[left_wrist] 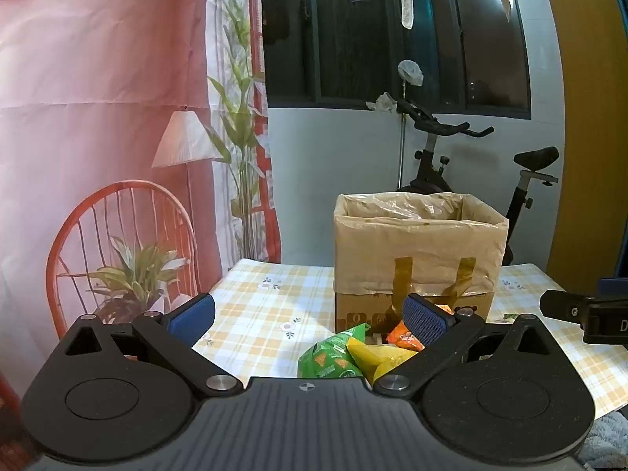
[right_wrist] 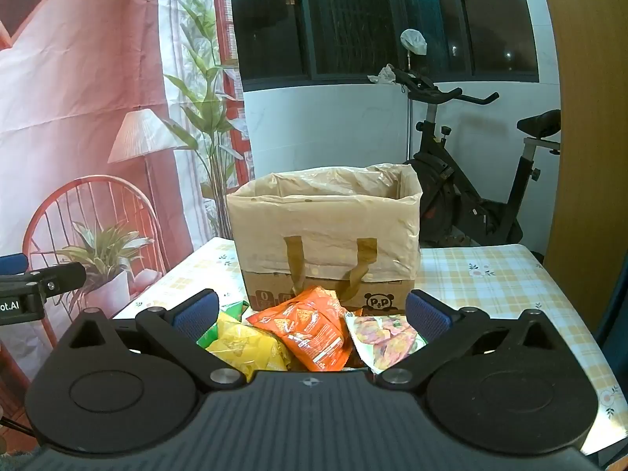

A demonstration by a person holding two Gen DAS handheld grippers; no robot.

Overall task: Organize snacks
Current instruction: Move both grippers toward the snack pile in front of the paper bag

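Both pairs of tongs stand wide apart and hold nothing. In the left wrist view the left gripper [left_wrist: 310, 316] fills the lower part of the frame, its blue pads spread to either side; the snack packets lie low and right of centre, with the green packet [left_wrist: 327, 357] and the yellow packet [left_wrist: 378, 357] just inside the right-hand pad and clear of both pads. In the right wrist view the right gripper [right_wrist: 312, 312] frames the whole heap: the yellow packet [right_wrist: 247, 347] sits beside the left-hand pad, the orange packet [right_wrist: 314, 327] in the middle, and a pale packet [right_wrist: 386, 333] close to the right-hand pad. Whether any pad touches a packet cannot be told. Behind the heap, in mid-frame, a cardboard box [right_wrist: 325, 235] lined with a plastic bag stands on the checked tablecloth [right_wrist: 490, 286].
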